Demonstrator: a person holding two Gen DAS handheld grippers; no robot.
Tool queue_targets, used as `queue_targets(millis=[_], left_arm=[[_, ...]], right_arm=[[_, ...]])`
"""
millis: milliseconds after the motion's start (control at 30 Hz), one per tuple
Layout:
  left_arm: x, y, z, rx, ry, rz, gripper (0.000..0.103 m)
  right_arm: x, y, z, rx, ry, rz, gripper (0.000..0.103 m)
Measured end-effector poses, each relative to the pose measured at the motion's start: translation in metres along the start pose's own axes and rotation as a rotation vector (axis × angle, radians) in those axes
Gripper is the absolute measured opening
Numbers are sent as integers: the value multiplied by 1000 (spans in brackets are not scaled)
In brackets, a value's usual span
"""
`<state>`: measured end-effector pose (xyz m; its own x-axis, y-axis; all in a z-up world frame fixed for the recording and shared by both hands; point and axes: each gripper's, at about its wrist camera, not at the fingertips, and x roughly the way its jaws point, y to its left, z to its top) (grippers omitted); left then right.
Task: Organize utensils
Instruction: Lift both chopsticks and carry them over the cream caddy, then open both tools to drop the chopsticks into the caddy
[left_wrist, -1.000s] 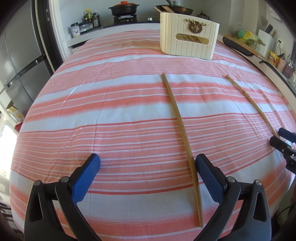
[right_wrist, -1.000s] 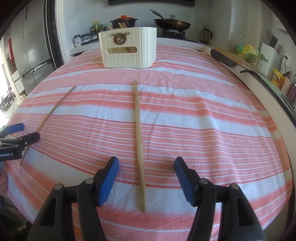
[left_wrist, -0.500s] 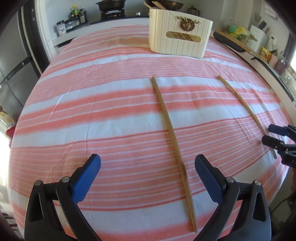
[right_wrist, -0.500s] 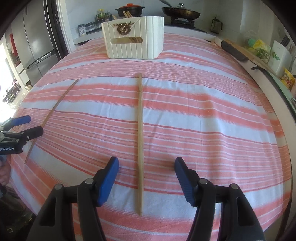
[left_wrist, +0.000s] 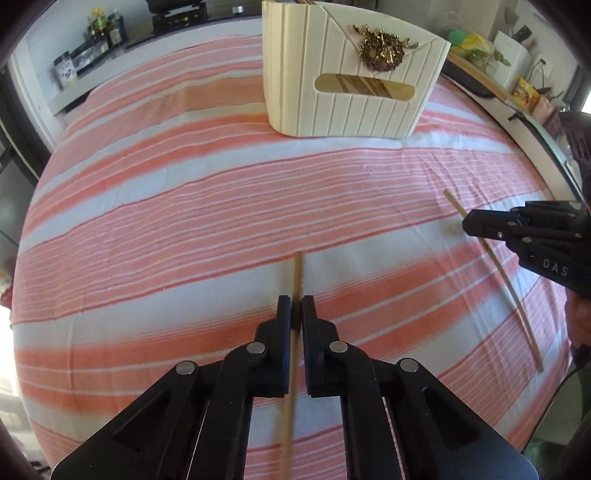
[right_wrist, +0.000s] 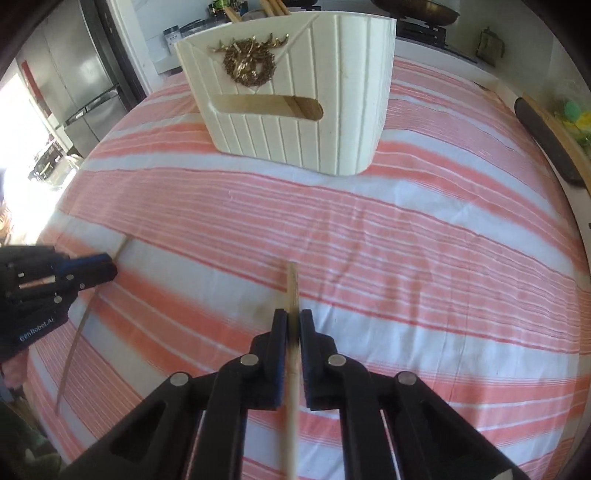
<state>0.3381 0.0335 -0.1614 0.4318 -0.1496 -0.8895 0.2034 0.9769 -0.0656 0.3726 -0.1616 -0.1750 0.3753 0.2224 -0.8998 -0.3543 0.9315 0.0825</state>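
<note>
bright daylight, blown-out glare at left edge, strong fisheye bending, dark vignetted corners, slight motion blur

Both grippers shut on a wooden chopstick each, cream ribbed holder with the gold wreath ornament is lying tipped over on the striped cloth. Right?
Not quite. The cream ribbed holder with the gold wreath ornament stands upright on the pink-and-white striped cloth, as both wrist views show. The rest holds: left gripper and right gripper are each shut on a wooden chopstick.

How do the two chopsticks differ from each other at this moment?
The left chopstick is clamped in the left gripper; the right chopstick is in the right gripper. Each pokes forward past its jaws, toward the cream holder.
</note>
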Motion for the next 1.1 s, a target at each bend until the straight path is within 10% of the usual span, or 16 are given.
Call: queue_targets(millis=[400,667,1100], left_arm=[[-175,1,35,-17,-437,-112,4],[-265,6,121,-10,-694,-140,4],[-199,-2,220,-20,-675,-115,4]], right_arm=[[-174,14,20,-59,-409,59,7],[-259,18,95,-62,-683,13,7],[-222,-12,208,-43,-731,-22,7]])
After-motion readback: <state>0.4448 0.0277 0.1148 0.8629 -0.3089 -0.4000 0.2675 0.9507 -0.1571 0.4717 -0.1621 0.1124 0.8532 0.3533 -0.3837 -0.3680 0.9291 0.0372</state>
